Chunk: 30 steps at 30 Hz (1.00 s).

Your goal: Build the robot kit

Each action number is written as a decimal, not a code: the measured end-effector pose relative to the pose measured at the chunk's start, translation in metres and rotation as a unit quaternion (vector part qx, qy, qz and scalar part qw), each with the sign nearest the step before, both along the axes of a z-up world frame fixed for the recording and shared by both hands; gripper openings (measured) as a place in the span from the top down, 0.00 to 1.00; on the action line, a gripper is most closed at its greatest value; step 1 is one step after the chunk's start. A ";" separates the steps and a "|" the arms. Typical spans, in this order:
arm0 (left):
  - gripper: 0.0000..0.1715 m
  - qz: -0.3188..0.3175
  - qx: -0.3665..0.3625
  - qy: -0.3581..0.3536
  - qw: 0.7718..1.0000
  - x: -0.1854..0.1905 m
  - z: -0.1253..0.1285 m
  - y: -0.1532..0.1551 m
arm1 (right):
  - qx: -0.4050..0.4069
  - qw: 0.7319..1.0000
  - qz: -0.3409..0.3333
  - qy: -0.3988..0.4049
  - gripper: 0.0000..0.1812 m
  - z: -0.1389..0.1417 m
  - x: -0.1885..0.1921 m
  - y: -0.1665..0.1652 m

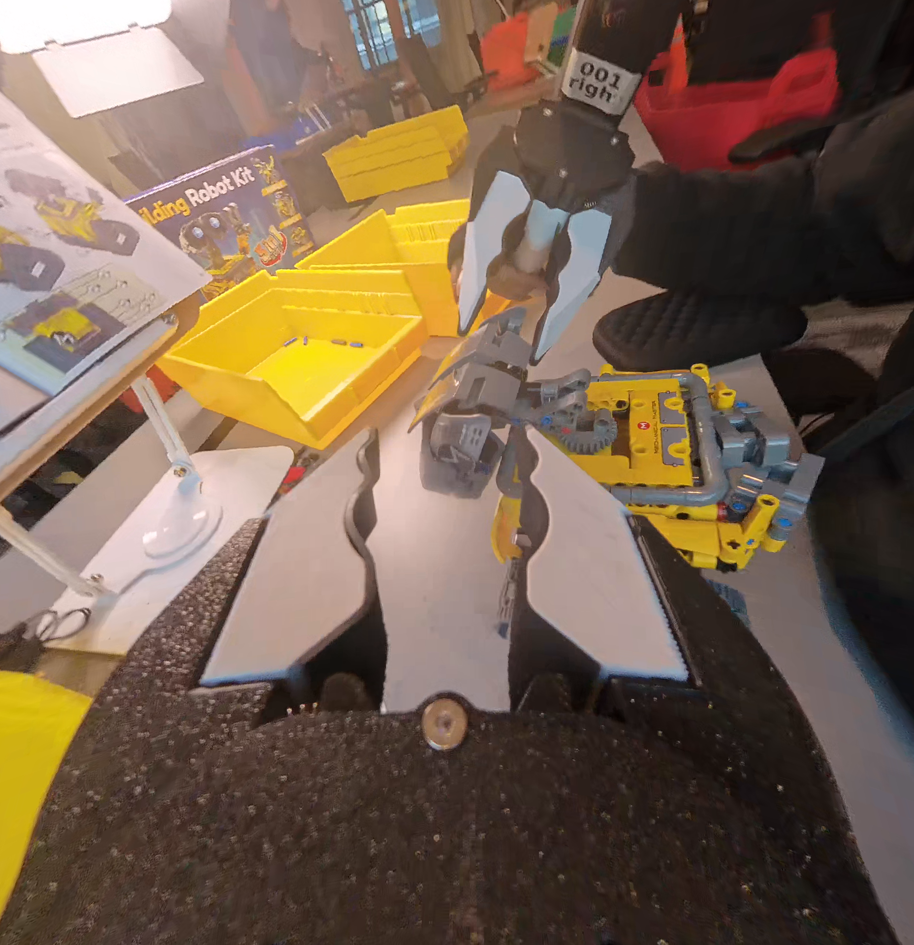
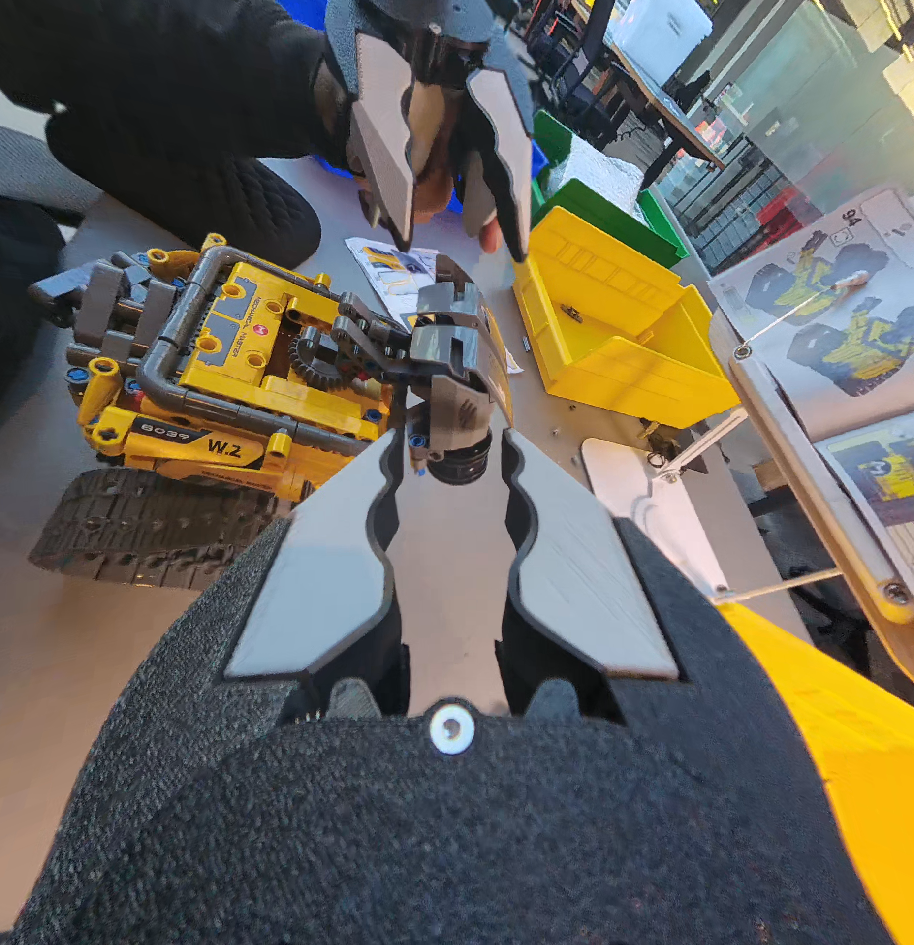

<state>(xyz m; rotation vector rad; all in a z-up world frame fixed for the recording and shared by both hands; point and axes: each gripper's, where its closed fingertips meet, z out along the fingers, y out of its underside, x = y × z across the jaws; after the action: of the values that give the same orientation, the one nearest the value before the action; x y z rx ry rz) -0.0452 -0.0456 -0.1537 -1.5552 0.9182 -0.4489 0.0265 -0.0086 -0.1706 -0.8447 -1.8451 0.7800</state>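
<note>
A yellow and grey brick-built tracked model lies on the grey table; it also shows in the right wrist view. Its grey head assembly sticks out toward both grippers. My left gripper is open, its tips at the head, and a yellow and grey limb piece lies against the inner side of its right finger. My right gripper is open, with the grey head right at its tips. Each gripper shows from above in the other's view, the right one and the left one.
Open yellow bins stand behind the model, one holding a few small blue pins. An instruction booklet on a white stand is at the left and also shows in the right wrist view. A kit box, green bins and a paper leaflet lie farther back. A person's black sleeves reach in. Left tips to right tips: about 9 cm.
</note>
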 end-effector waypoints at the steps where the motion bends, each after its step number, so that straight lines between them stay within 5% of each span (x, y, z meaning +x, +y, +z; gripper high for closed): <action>1: 0.69 0.002 -0.011 -0.025 1.000 -0.005 -0.001 -0.005 | -0.022 1.000 -0.004 0.001 0.77 0.000 0.005 0.002; 3: 0.67 -0.010 -0.041 -0.066 0.997 -0.009 -0.008 -0.019 | -0.081 0.996 0.009 -0.021 0.66 -0.007 0.018 -0.002; 7: 0.48 -0.039 -0.093 -0.077 0.992 -0.001 -0.030 -0.044 | -0.194 0.974 0.055 -0.101 0.45 -0.034 0.045 -0.034; 11: 0.34 -0.059 -0.126 -0.028 0.990 0.024 -0.060 -0.053 | -0.186 0.973 0.057 -0.126 0.41 -0.063 0.044 -0.061; 17: 0.49 -0.107 -0.143 -0.009 0.984 0.047 -0.072 -0.056 | -0.174 0.979 0.030 -0.099 0.57 -0.074 0.019 -0.043; 22: 0.57 -0.049 -0.117 -0.028 0.992 0.034 -0.073 -0.039 | -0.198 0.978 -0.046 -0.043 0.63 -0.068 0.009 0.003; 24: 0.72 -0.010 -0.107 -0.019 0.994 0.022 -0.075 -0.029 | -0.182 0.978 -0.094 -0.026 0.65 -0.068 0.004 0.021; 25: 0.87 0.013 -0.098 -0.012 0.995 0.013 -0.077 -0.023 | -0.173 0.978 -0.114 -0.017 0.68 -0.067 0.003 0.029; 30: 0.77 0.010 -0.117 -0.040 0.992 0.006 -0.077 -0.026 | -0.181 0.976 -0.118 -0.011 0.72 -0.066 0.006 0.036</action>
<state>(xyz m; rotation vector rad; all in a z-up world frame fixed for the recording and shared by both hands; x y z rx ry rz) -0.0388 -0.0713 -0.2306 -1.7432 0.8098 -0.6181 0.0321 0.0275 -0.2366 -1.2827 -1.6047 0.9709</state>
